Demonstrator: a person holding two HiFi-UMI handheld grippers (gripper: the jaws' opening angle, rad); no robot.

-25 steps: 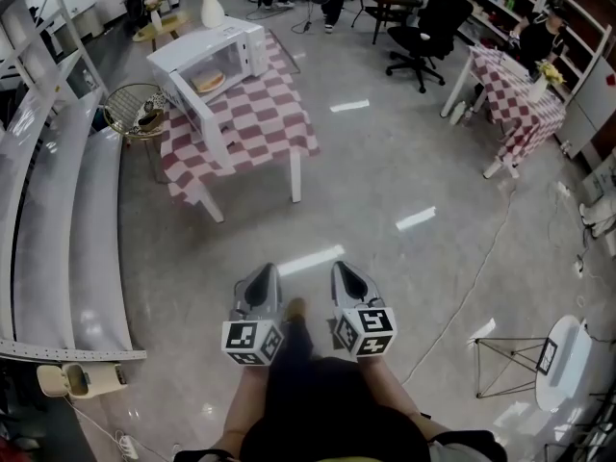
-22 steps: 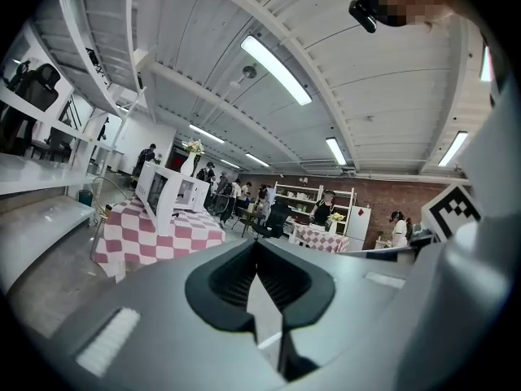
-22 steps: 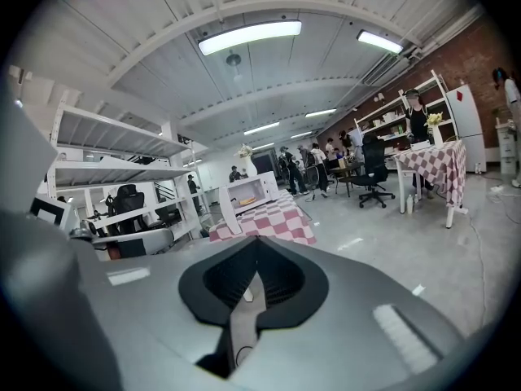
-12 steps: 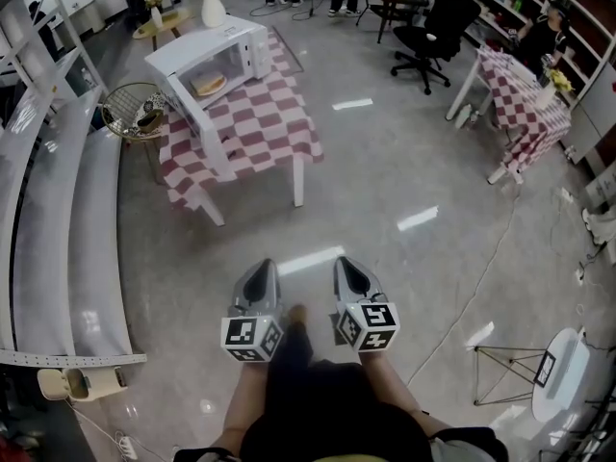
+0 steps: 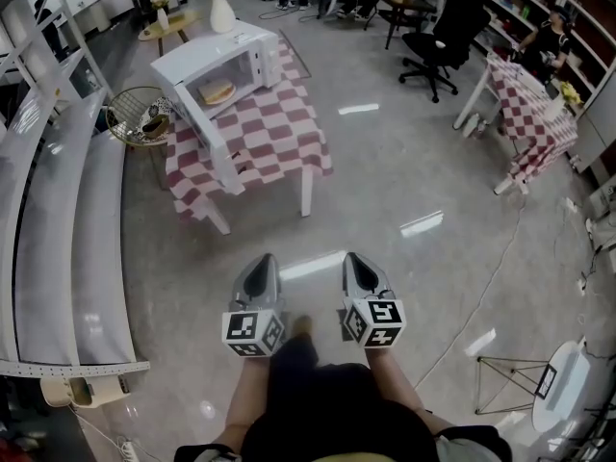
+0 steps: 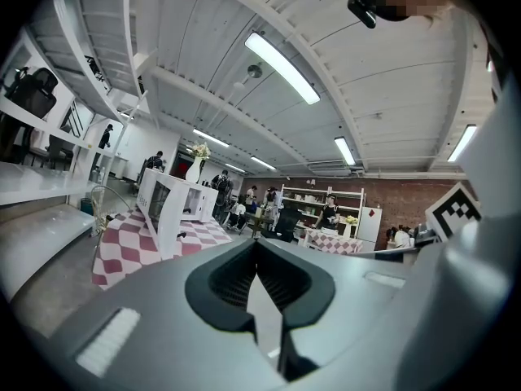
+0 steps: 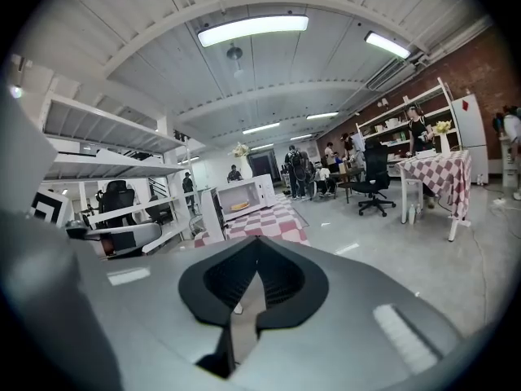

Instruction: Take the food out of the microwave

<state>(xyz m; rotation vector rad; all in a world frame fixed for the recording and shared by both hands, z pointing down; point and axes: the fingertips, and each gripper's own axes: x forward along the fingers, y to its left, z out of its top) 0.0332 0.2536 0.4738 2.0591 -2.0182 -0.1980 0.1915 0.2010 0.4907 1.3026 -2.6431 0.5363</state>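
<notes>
Approach step, I judge: left claw point(image 5: 262, 264) and right claw point(image 5: 356, 262), both closed and empty at lower centre, must reach the open microwave point(image 5: 204, 54) upper left, then part for the food point(image 5: 218, 91).

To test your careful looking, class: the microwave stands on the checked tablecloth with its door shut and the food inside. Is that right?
No. The head view shows the door open, not shut. The microwave does stand on the checked tablecloth with the food inside.
</notes>
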